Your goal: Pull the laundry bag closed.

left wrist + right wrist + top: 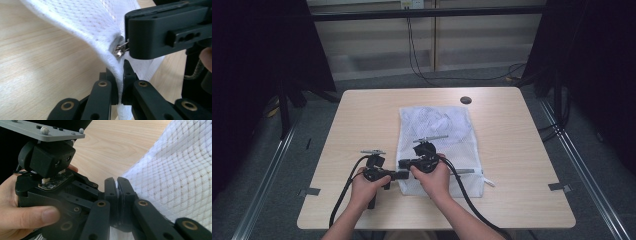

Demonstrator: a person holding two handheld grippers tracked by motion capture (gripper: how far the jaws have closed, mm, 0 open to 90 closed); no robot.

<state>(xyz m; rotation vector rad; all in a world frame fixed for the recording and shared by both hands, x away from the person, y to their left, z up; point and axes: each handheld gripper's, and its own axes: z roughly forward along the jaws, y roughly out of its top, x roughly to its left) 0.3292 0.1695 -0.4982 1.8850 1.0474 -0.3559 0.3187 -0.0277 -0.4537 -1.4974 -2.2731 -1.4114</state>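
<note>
Pale wooden table point(362, 125), grey floor point(257, 190), dark curtains around. White mesh zip bag point(437, 125) lies flat. My left gripper point(120, 75) clamps its edge; my right gripper point(116, 187) pinches the metal zip pull point(119, 51).

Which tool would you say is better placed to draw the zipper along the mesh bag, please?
Probably the right tool: it pinches the zipper pull, while the left tool clamps the mesh bag beside it.

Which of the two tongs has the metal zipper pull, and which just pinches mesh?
The right tongs clamp the zipper pull. The left tongs pinch only the fabric edge of the white mesh bag just below it.
</note>
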